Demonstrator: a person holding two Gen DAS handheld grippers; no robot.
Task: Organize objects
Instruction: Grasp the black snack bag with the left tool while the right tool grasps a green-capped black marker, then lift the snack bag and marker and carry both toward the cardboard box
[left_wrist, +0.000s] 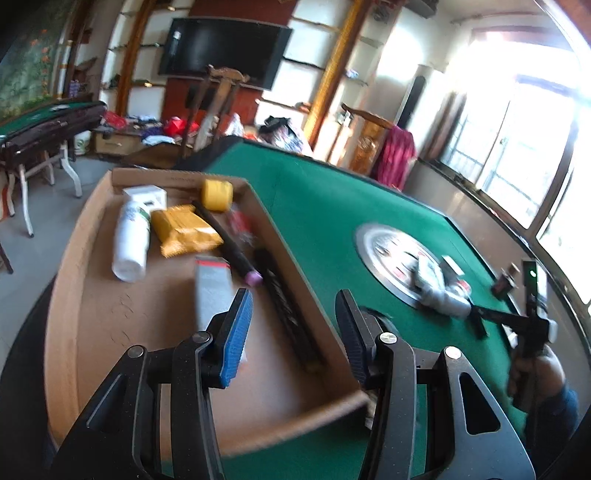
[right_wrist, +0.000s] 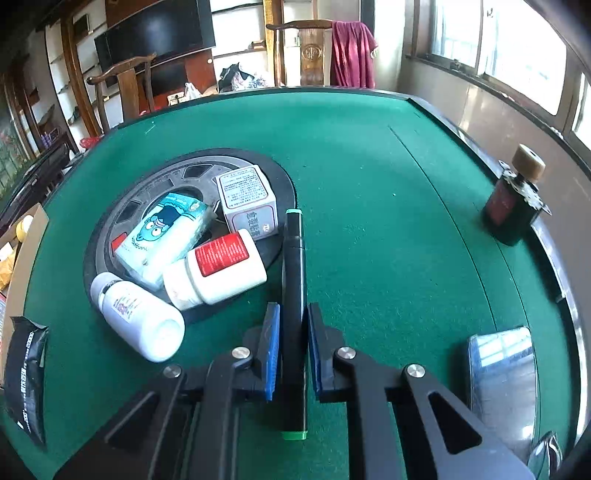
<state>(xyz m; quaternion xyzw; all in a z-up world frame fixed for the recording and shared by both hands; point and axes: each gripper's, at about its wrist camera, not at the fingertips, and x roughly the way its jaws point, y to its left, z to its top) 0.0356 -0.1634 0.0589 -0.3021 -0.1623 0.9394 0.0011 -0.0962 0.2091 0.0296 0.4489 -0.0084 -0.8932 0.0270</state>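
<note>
The right gripper (right_wrist: 291, 347), tilted down toward the green felt table (right_wrist: 369, 177), is clamped on a black marker (right_wrist: 293, 295) beside the cluttered centre disc (right_wrist: 173, 177), with bare felt open to its right. The left gripper (left_wrist: 295, 325) hangs with jaws apart and empty over the cardboard box's (left_wrist: 110, 317) right wall, near a window-lit room edge.

On the tabletop (right_wrist: 369, 155), a round centre plate (right_wrist: 155, 184) is carrying a tissue pack (right_wrist: 166, 232) and a small box (right_wrist: 247, 199) behind it. Two bottles (right_wrist: 218, 269) (right_wrist: 136, 314) are lying at the plate's near rim. A marker (right_wrist: 293, 295) is lying just right of them, between the right tool's (right_wrist: 291, 350) pads. A cardboard box (left_wrist: 92, 295) is sitting at the left edge, holding a bottle (left_wrist: 131, 236), a packet (left_wrist: 184, 229) and a tape roll (left_wrist: 217, 195). A small jar (right_wrist: 513, 206) is standing near the right edge.
</note>
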